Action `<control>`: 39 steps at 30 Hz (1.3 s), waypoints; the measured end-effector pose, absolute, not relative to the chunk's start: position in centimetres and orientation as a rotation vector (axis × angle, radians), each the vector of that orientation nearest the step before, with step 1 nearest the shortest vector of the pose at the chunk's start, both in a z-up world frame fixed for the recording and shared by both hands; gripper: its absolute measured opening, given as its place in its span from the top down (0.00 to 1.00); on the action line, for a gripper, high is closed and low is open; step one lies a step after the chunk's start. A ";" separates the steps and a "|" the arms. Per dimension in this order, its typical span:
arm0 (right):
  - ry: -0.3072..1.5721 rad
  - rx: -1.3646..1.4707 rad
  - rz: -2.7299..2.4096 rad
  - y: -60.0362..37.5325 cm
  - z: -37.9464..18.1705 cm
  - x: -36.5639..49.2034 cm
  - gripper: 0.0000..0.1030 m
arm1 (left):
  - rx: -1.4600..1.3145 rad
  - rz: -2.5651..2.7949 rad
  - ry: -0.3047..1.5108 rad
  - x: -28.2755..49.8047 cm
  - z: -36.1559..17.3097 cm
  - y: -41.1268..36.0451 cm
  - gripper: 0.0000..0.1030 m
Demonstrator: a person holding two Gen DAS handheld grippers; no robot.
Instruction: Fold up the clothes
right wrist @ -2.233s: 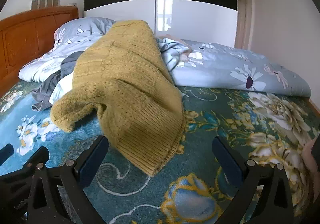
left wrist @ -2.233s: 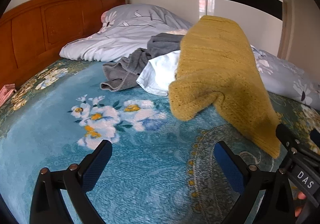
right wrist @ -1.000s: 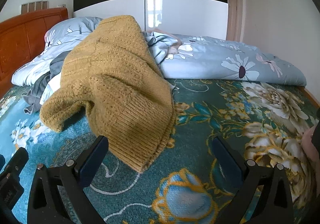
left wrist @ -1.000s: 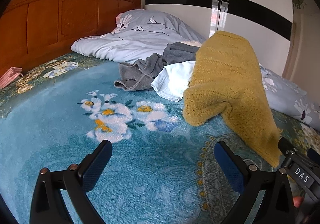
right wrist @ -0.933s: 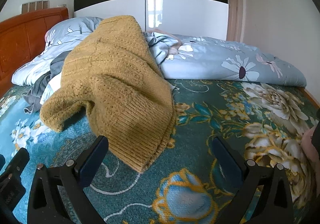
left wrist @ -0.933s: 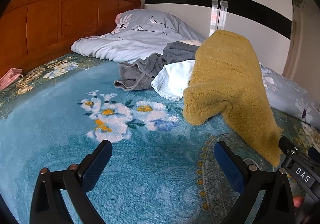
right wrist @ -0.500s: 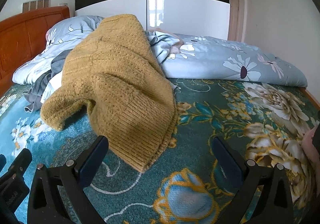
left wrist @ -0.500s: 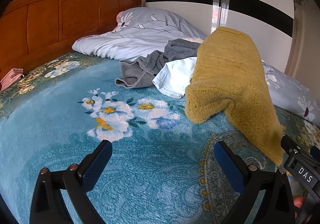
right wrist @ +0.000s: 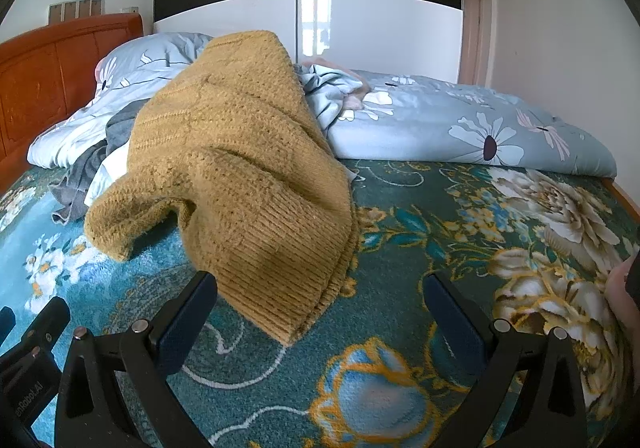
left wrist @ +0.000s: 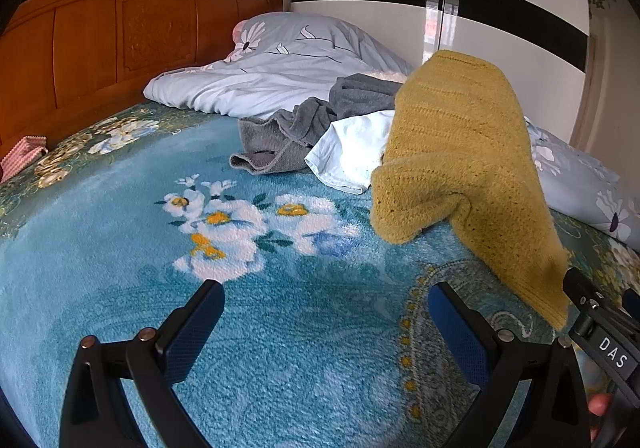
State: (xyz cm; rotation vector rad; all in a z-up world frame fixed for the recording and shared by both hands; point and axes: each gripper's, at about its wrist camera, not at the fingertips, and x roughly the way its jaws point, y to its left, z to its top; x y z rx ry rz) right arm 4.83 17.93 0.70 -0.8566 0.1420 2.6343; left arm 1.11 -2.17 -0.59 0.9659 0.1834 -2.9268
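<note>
Sweater: a mustard knit sweater [right wrist: 240, 175] lies draped and unfolded over a heap on the bed [left wrist: 280, 328], its ribbed hem trailing toward the near edge and one sleeve curled at its left.
Other clothes: a grey garment [left wrist: 316, 127] and a white garment [left wrist: 352, 151] lie crumpled behind the sweater, toward the headboard [left wrist: 100, 39]; neither is folded.
Bedding: a floral quilt [right wrist: 460, 123] runs along the far edge.
Left gripper: the left gripper [left wrist: 324, 324] hovers low over bare blanket, left of the sweater; fingers spread wide, holding nothing.
Right gripper: the right gripper [right wrist: 320, 312] points at the ribbed hem, which lies between its tips; fingers spread wide, not pinching it.
Hands: part of a hand [right wrist: 624, 300] shows at the right edge of the right view.
Step in hand: judged as the approach to the sweater, before any grasp.
Next move: likely calls for closing on the hem or a corner, then drawing the sweater flat on open blanket near the front edge.
Risk: loose knit may stretch or drag the garments beneath.
</note>
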 end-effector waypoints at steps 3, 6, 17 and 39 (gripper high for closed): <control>0.133 -0.863 2.639 17.8 0.7 4.7 0.00 | 0.969 -2.926 0.194 1.1 -0.6 -2.3 0.00; 0.129 -0.890 2.653 17.7 0.7 4.3 0.00 | 0.969 -2.923 0.215 1.2 -0.6 -2.6 0.00; -0.322 -1.124 2.767 13.0 1.0 -5.4 0.16 | 1.033 -2.919 0.382 0.8 -1.3 -4.3 0.00; -0.400 -1.121 2.865 10.3 10.5 3.8 0.87 | 1.099 -2.857 0.550 14.3 2.6 -12.2 0.00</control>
